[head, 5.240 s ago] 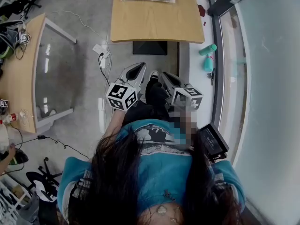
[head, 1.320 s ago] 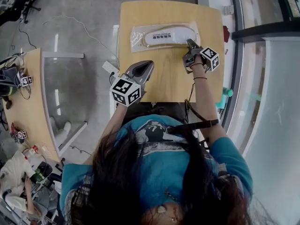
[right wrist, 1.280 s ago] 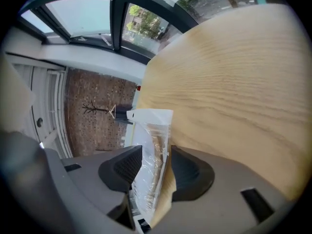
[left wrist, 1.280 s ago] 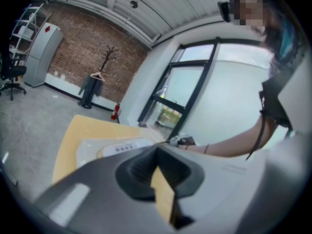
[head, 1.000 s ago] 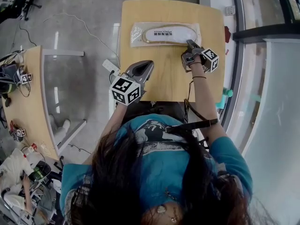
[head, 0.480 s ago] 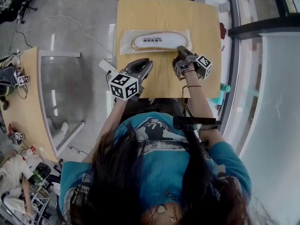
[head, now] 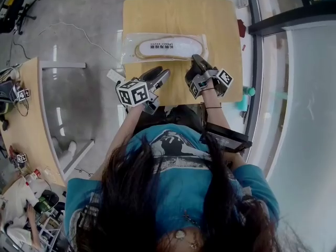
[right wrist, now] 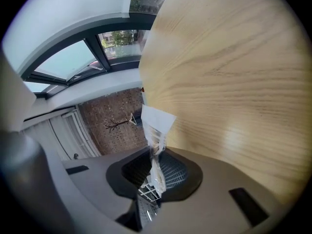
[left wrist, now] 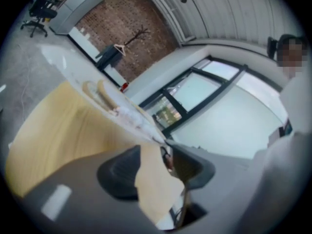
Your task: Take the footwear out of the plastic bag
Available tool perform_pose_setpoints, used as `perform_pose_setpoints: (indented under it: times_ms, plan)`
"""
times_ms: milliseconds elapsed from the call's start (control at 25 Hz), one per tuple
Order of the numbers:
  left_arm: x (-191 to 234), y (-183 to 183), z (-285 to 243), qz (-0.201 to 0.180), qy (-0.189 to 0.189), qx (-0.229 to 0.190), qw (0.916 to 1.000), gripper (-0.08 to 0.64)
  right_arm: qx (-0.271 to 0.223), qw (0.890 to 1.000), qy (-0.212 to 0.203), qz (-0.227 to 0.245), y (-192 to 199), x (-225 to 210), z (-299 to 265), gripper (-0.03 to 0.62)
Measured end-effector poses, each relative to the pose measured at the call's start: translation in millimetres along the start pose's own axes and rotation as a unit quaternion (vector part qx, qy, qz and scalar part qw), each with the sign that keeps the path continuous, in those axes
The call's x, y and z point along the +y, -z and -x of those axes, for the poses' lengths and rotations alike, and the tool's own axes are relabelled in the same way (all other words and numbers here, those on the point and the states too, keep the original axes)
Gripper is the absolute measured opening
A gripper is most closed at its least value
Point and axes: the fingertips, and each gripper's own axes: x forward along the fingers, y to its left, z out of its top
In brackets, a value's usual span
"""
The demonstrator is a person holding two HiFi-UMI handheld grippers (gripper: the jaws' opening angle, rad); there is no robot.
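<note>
In the head view the plastic bag (head: 131, 42) lies flat across the table (head: 173, 14) with the pale footwear (head: 168, 48) still inside. The right tongs (head: 195, 60) are at its near right corner and the left tongs (head: 163, 74) near its front edge. In the left gripper view the jaws have just been opening and stand apart, holding nothing. In the right gripper view the jaws have just been closing and pinch the bag's corner.
</note>
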Motion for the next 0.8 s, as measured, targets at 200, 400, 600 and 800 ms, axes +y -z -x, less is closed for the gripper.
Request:
perform_pose_setpoints:
  times_ms: [200, 400, 600, 800]
  plan:
    - [-6.2, -11.0, 4.5, 0.077, 0.037, -0.048, 0.9952, 0.222, 0.013, 0.999, -0.041, 0.011, 21.4, 15.2, 20.0, 0.055]
    - [-12.7, -13.7, 7.2, 0.099, 0.053, -0.068, 0.9914, 0.224, 0.021, 0.998, -0.055, 0.026, 35.8, 19.1, 39.1, 0.055]
    - [-15.7, -8.2, 9.8, 0.119, 0.054, -0.073, 0.9887, 0.223, 0.043, 0.997, -0.058, 0.038, 57.0, 18.8, 50.9, 0.055]
    - [-15.2, -10.4, 15.0, 0.122, 0.058, -0.085, 0.9871, 0.157, 0.062, 0.994, -0.061, 0.07, 68.9, 23.7, 54.1, 0.055]
